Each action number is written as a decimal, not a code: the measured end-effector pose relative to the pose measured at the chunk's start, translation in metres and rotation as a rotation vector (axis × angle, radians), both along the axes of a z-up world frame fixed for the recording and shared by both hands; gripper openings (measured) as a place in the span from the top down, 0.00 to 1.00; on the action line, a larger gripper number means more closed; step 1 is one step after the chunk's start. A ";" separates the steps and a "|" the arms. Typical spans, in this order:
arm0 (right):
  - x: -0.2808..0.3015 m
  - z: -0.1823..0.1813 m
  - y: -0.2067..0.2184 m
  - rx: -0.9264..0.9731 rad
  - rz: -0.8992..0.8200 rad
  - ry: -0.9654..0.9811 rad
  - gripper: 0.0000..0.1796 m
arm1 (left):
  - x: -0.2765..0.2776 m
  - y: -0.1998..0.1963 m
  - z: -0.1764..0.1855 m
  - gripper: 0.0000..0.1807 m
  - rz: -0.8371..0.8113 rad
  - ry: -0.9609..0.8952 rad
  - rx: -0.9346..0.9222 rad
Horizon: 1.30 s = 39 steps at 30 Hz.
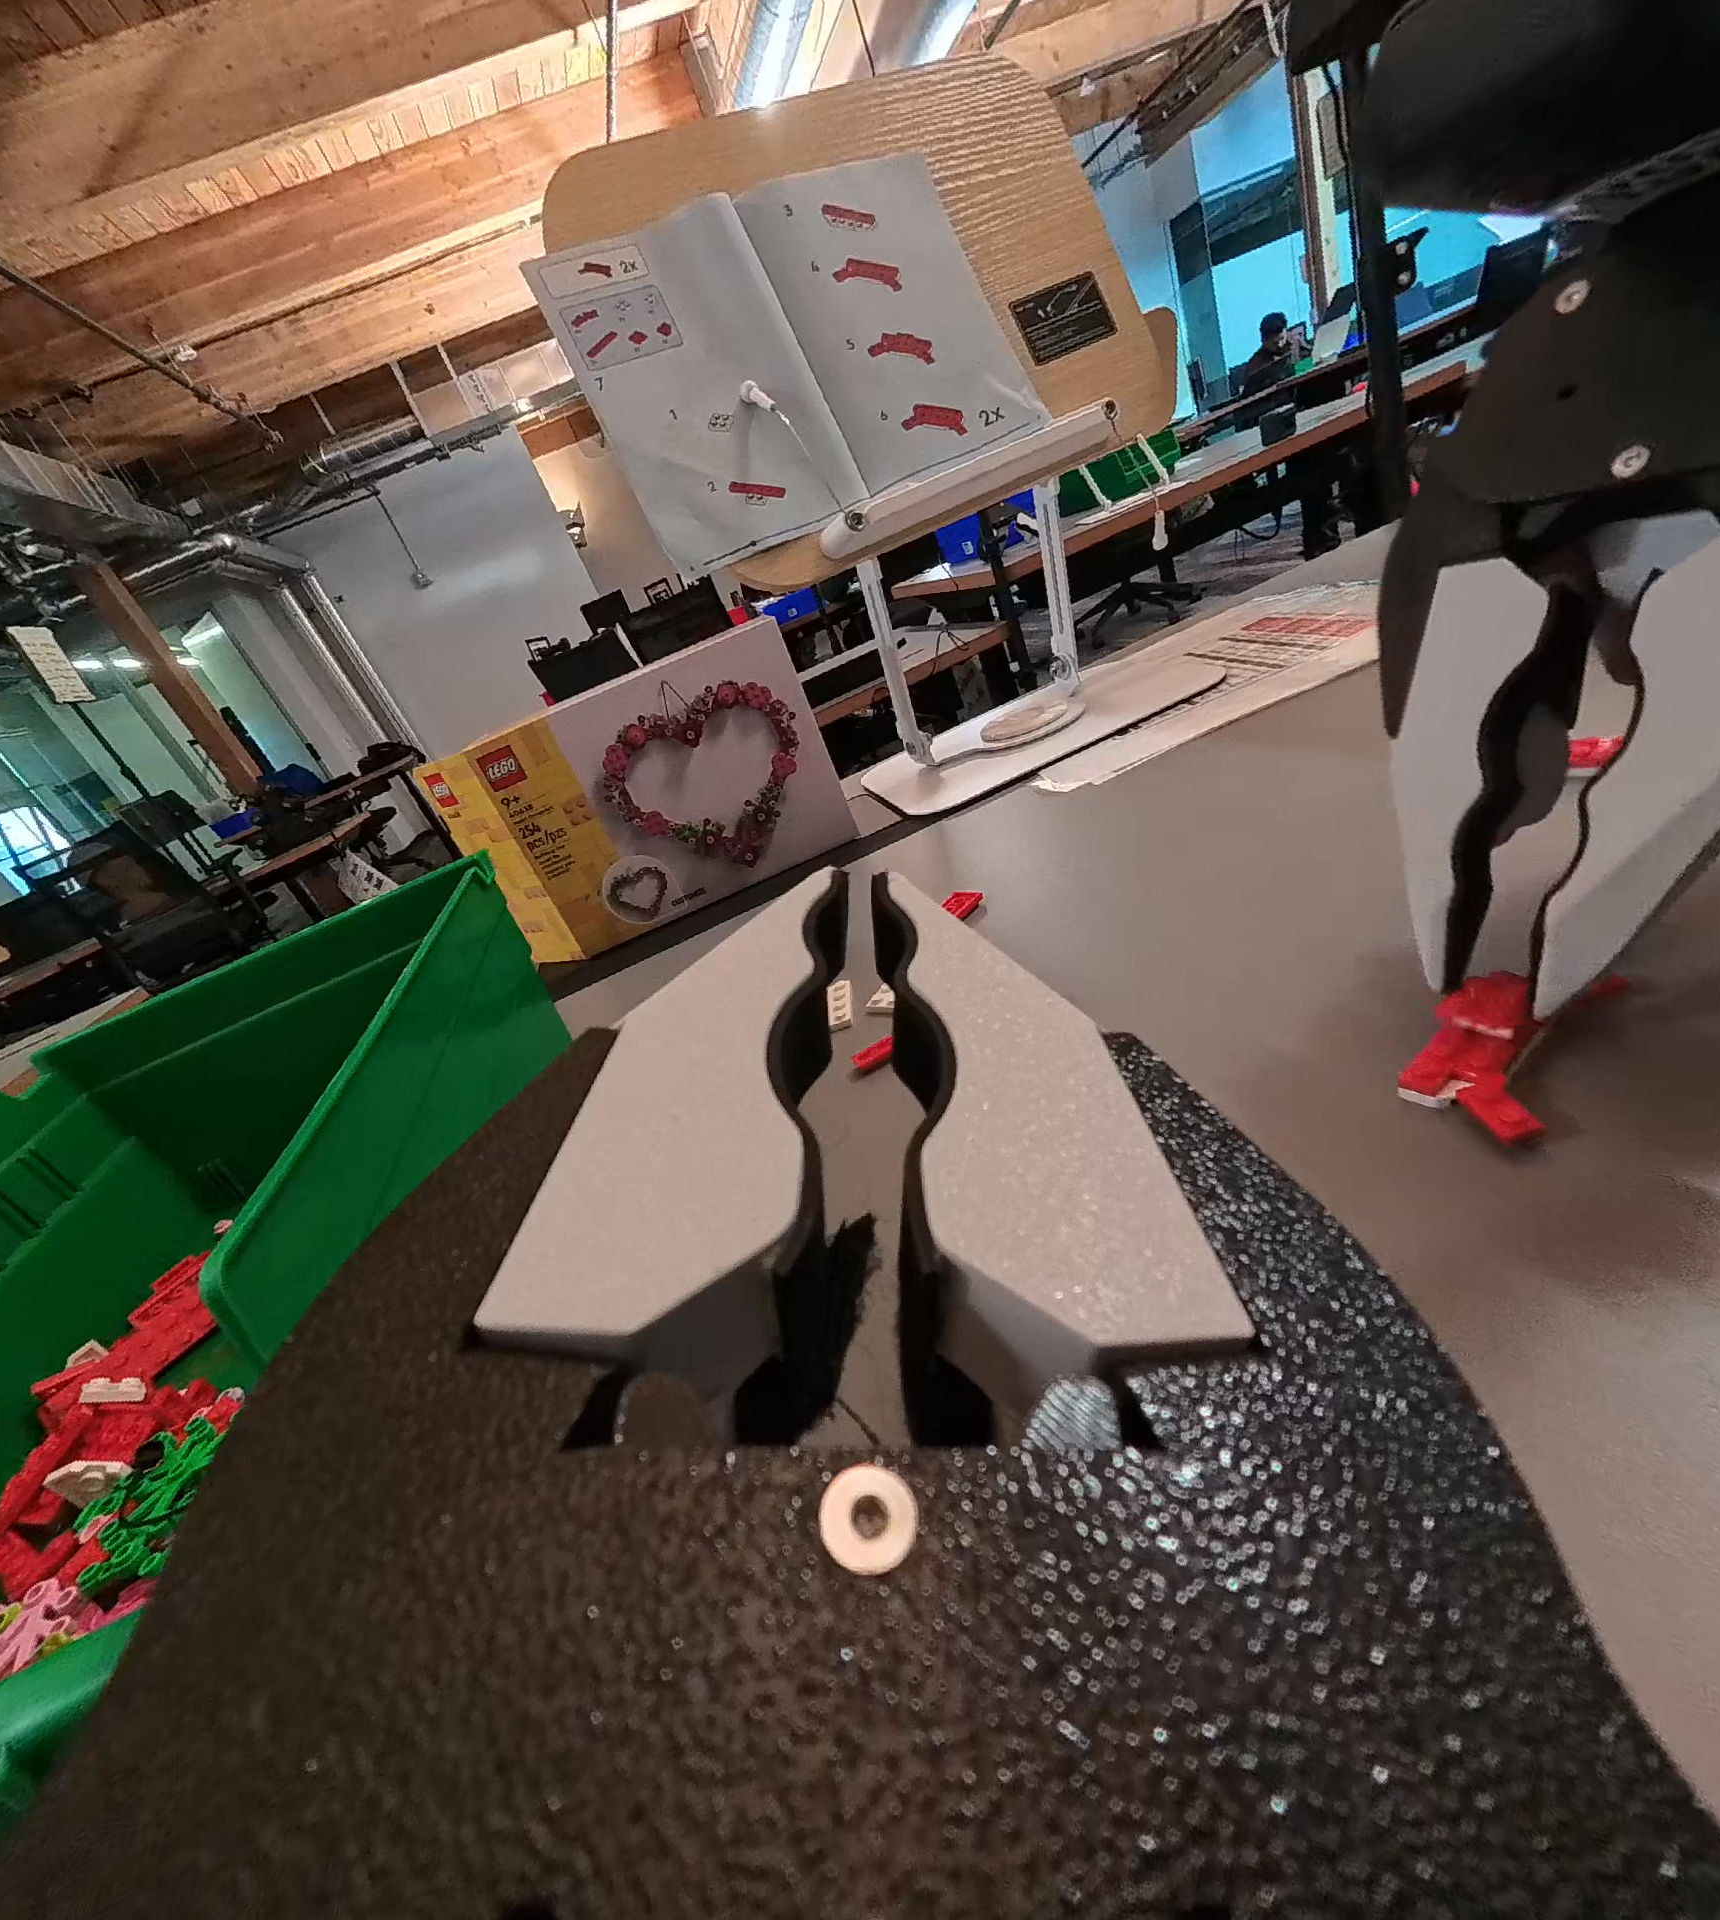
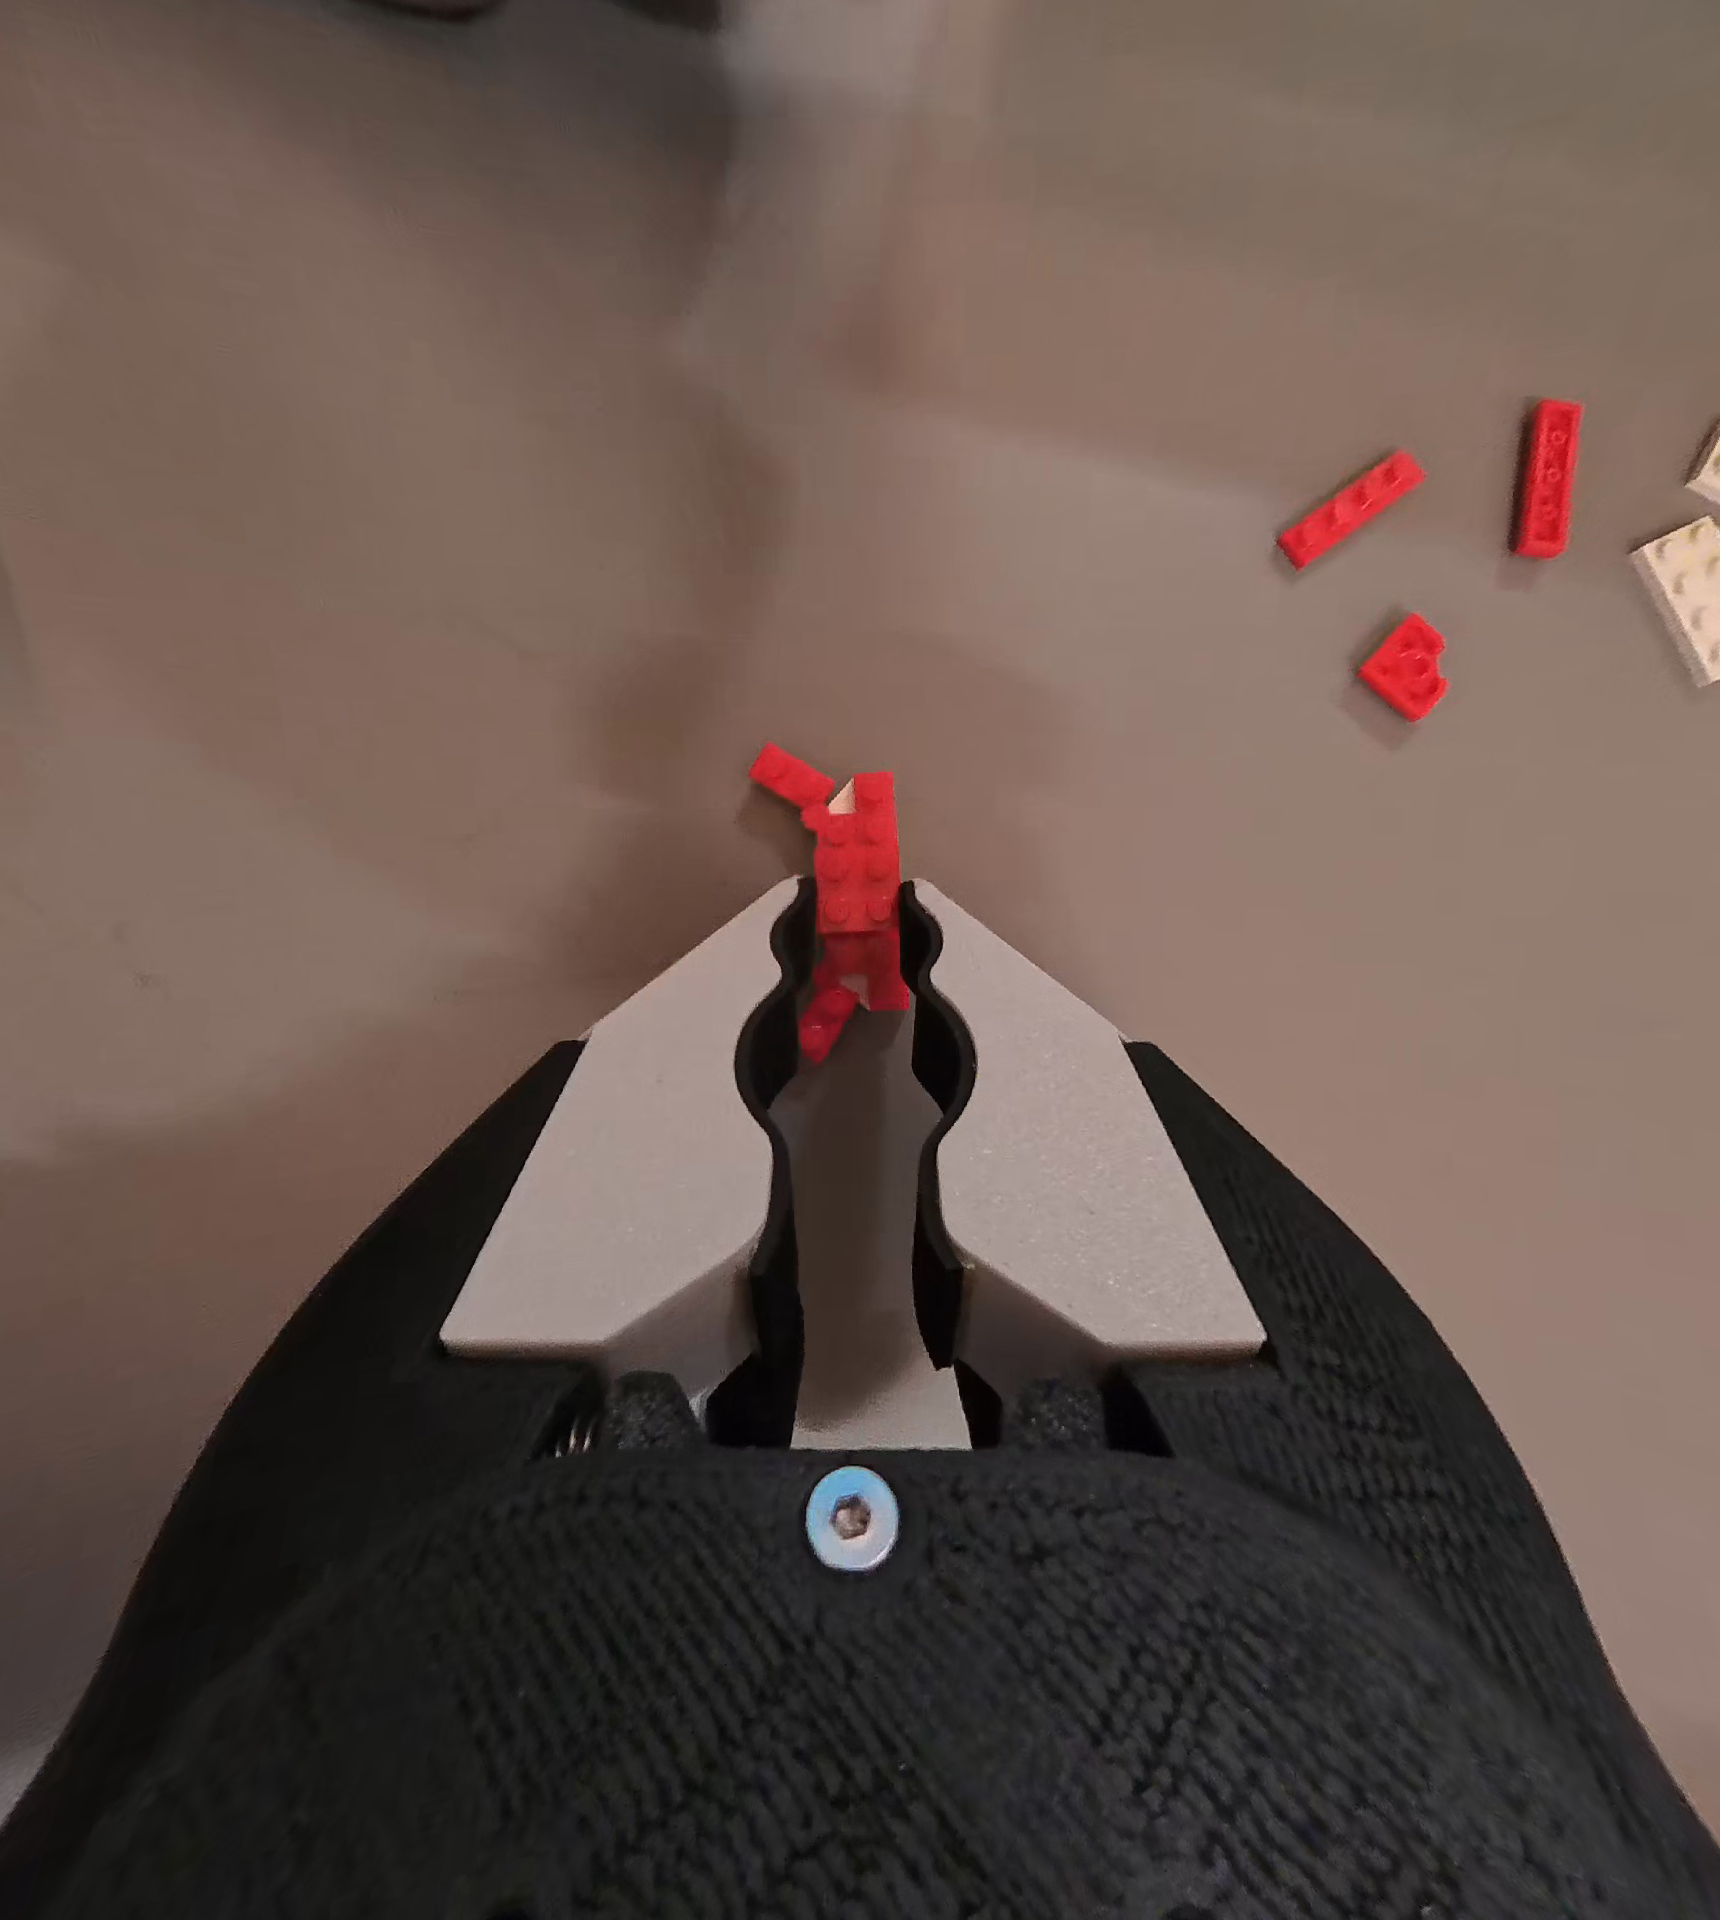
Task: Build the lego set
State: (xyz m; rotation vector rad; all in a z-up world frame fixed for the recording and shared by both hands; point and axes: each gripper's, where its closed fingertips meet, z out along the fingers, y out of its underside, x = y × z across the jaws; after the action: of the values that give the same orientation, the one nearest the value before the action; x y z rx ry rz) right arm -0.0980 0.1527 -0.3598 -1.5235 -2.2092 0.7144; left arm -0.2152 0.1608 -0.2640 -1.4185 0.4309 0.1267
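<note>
My right gripper (image 2: 856, 896) is shut on a small red lego assembly (image 2: 861, 847) with a white piece inside it, and holds it against the grey table (image 2: 420, 520). In the left wrist view the right gripper (image 1: 1490, 987) points down at the right, pinching the same assembly (image 1: 1469, 1060) on the table. My left gripper (image 1: 861, 883) is low over the table, its jaws nearly together with nothing between them. Beyond its tips lie small white plates (image 1: 840, 1006) and a red plate (image 1: 871, 1055).
A green bin (image 1: 399, 1039) with several red, green and pink pieces stands at the left. The lego box (image 1: 648, 810) and an open instruction booklet (image 1: 783, 364) on a stand are behind. Loose red plates (image 2: 1349, 509) and white plates (image 2: 1703, 597) lie right of the assembly. The gap from one gripper's tips to the other's is roughly 15 cm. The red plate (image 1: 871, 1055) is about equally far from each gripper, around 15 cm. The right camera catches it too, in the right wrist view (image 2: 1558, 431).
</note>
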 end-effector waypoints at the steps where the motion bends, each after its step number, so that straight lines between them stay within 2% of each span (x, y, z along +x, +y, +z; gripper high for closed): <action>1: 0.000 -0.001 -0.001 0.000 -0.003 -0.002 0.92 | 0.000 0.000 0.000 0.99 0.000 0.000 0.000; 20: 0.001 -0.005 0.001 0.000 -0.040 -0.016 0.92 | 0.002 0.000 -0.001 0.99 -0.005 0.012 -0.005; 30: 0.005 -0.008 0.001 -0.011 -0.050 -0.034 0.86 | 0.002 0.000 -0.002 0.99 -0.008 0.013 -0.007; 37: 0.009 -0.013 0.002 -0.011 -0.051 -0.042 0.91 | 0.005 -0.001 -0.001 0.99 -0.021 0.011 -0.002; 39: 0.008 -0.012 0.001 -0.016 -0.048 -0.039 0.91 | 0.017 -0.006 0.000 0.97 -0.102 0.017 0.003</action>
State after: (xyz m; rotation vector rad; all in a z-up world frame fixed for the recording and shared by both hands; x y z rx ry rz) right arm -0.0896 0.1542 -0.3722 -1.6063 -2.1921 0.6952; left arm -0.1986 0.1544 -0.2635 -1.3908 0.5157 0.0562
